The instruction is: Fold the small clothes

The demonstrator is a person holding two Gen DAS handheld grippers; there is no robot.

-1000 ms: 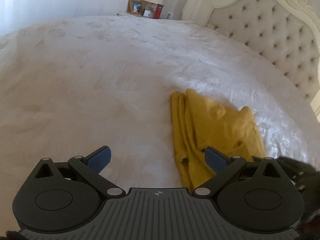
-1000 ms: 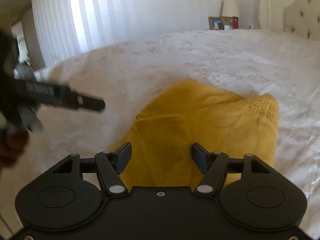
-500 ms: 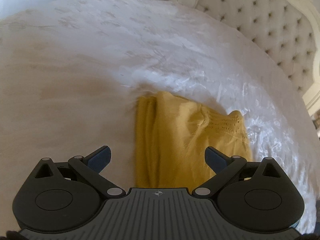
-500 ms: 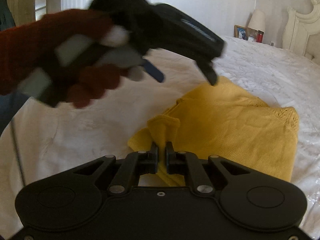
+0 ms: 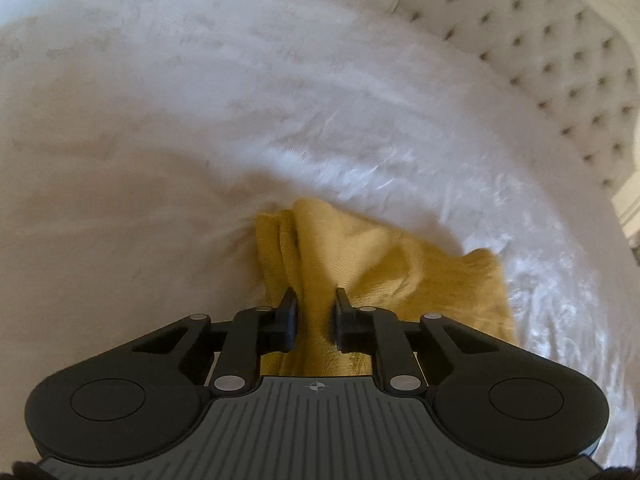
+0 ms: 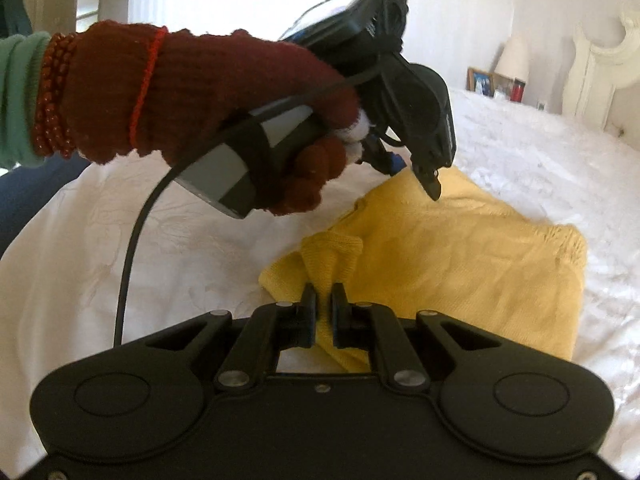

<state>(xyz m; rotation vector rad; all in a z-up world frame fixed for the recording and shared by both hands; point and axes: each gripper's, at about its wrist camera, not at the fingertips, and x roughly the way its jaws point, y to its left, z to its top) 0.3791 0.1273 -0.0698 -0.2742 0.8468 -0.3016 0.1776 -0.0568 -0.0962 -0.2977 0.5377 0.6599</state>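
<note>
— Mustard knit fills the foreground: the left gripper point(image 5: 313, 312) has its fingers clamped on a bunched fold of the yellow garment point(image 5: 384, 264), which lies on the white bedspread point(image 5: 160, 128).

— And the right gripper point(image 6: 323, 312)?

— Pinched on a raised corner of that garment. Only its view shows the red-gloved left hand point(image 6: 208, 120) holding the other tool above the cloth.

— Farther back?

— A tufted headboard point(image 5: 540, 52), cut off at the edge; the items on the nightstand point(image 6: 504, 88) are too blurred to make out.

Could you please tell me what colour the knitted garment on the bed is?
The garment is mustard yellow, plain with no pattern; the right wrist view shows it best.
</note>
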